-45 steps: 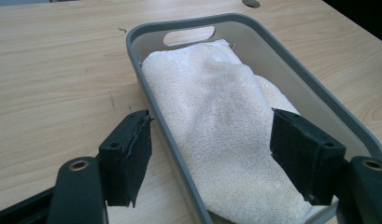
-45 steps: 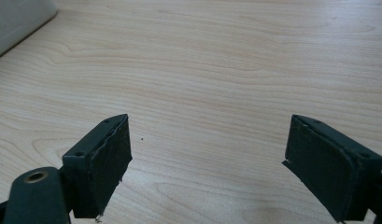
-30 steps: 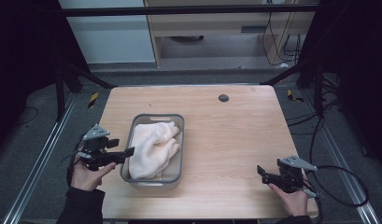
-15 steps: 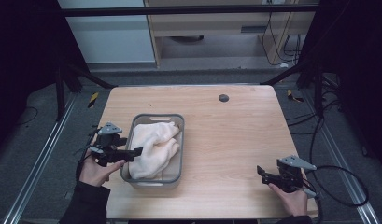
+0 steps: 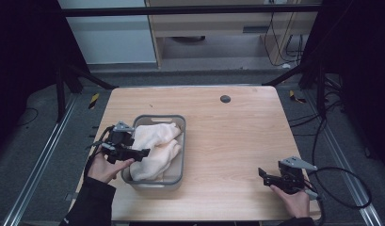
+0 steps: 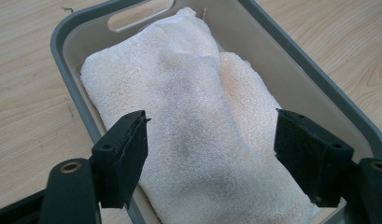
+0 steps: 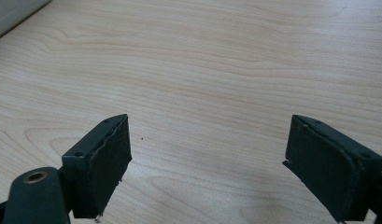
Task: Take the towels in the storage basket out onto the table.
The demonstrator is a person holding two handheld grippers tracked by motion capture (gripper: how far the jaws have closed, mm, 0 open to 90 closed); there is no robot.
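We held the left gripper (image 5: 142, 153) wide apart above the cream towel (image 5: 155, 148), which lay in the grey basket (image 5: 177, 170) left of centre. Our right gripper (image 5: 261, 173), also wide, hovered over the table (image 5: 228, 136) near right.

A cream-white fluffy terry towel (image 6: 198, 126) lies in a grey rectangular plastic basket (image 6: 314, 88) on the left. The pale wooden table (image 5: 237, 136) shows fine brown grain and a small round dark grey plug (image 5: 225, 99) far off.
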